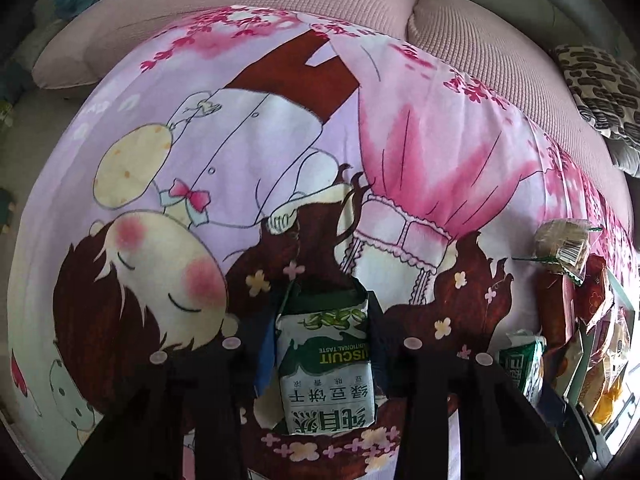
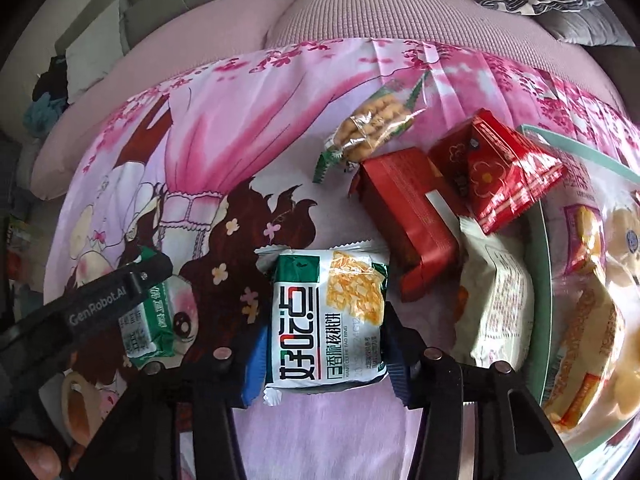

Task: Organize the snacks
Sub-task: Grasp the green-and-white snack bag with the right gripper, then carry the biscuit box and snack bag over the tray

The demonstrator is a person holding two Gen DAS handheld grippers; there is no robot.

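A green and white biscuit packet (image 1: 328, 364) sits between the fingers of my left gripper (image 1: 326, 344), which is shut on it just above the cartoon-print cloth (image 1: 240, 140). The right wrist view shows the same gripper arm (image 2: 120, 292) at the left, with that packet (image 2: 148, 320) under it. My right gripper (image 2: 326, 360) points down over a white, green and yellow walnut-cake packet (image 2: 324, 312). Its blue pads (image 2: 256, 364) touch the packet's two sides as it lies on the cloth.
To the right lie a clear packet of golden snacks (image 2: 372, 128), two red packets (image 2: 408, 216) (image 2: 504, 172) and a white packet (image 2: 496, 300). A teal-rimmed tray (image 2: 544, 280) holds a large snack bag (image 2: 592, 320). Pink sofa cushions (image 1: 260, 8) lie beyond. A hand (image 2: 36, 456) is at lower left.
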